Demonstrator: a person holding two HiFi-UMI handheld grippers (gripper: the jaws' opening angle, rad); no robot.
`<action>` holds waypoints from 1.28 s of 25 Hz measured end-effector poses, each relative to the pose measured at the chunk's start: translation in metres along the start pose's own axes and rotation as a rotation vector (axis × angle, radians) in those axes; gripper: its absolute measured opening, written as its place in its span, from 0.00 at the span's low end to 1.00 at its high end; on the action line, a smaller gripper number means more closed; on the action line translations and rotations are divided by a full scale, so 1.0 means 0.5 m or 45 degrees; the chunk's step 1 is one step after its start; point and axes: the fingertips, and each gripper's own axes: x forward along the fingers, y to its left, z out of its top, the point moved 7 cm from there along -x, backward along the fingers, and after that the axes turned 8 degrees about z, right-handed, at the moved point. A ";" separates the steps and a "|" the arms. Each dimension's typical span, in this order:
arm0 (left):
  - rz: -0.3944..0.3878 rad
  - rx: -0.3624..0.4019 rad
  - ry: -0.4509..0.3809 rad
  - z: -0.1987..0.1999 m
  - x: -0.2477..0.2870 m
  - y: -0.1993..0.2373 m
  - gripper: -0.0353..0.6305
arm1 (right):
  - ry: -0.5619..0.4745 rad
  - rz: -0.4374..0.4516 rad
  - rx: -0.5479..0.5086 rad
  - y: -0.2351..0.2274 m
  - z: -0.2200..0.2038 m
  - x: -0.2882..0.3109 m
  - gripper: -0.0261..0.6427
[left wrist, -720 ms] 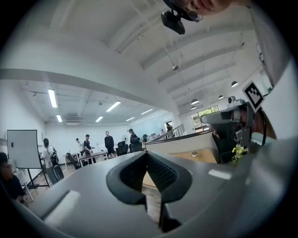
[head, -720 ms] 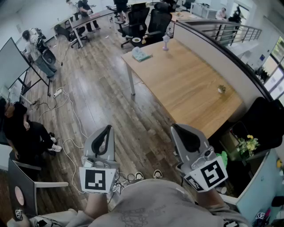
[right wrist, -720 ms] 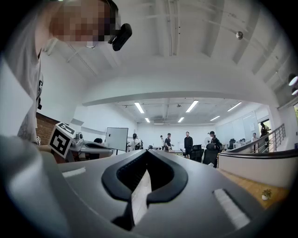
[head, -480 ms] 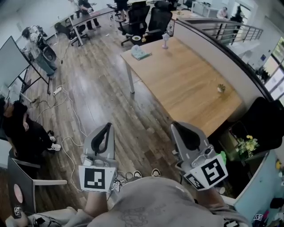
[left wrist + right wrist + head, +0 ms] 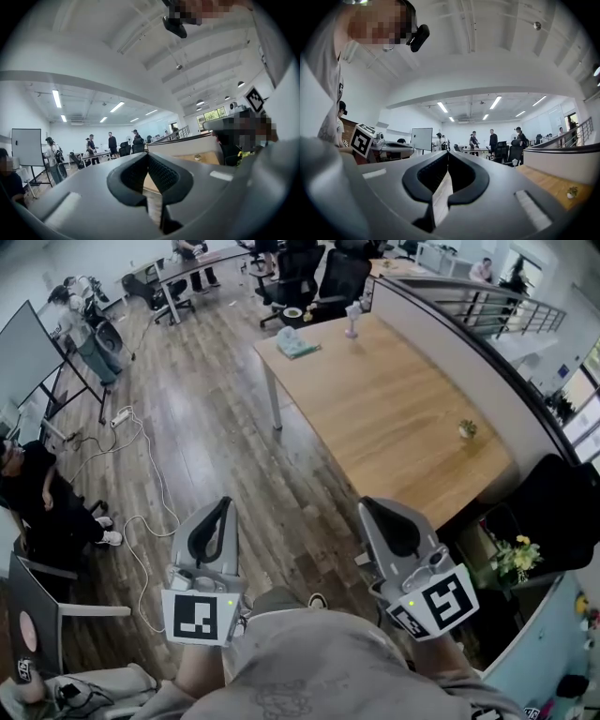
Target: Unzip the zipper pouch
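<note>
left gripper (image 5: 223, 510) closed, empty, right gripper (image 5: 367, 508) closed, empty, teal pouch (image 5: 297, 346) on table (image 5: 403, 427)

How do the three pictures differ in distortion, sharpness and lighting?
Head view: strong fisheye bend, the table edges curve, pale sheen on the floor. Left gripper view: black corners, the left gripper looks soft, ceiling lights bright. Right gripper view: the same round frame; the right gripper is softer than the background.
</note>
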 end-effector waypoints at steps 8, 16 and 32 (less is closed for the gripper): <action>0.051 0.007 -0.004 0.008 0.027 0.007 0.12 | -0.110 -0.060 0.001 -0.049 0.003 0.018 0.12; 0.080 0.005 0.008 -0.016 0.121 0.067 0.31 | -0.097 -0.080 0.014 -0.110 -0.019 0.105 0.24; -0.003 0.029 0.070 -0.049 0.465 0.315 0.31 | -0.021 -0.114 0.031 -0.278 -0.032 0.485 0.24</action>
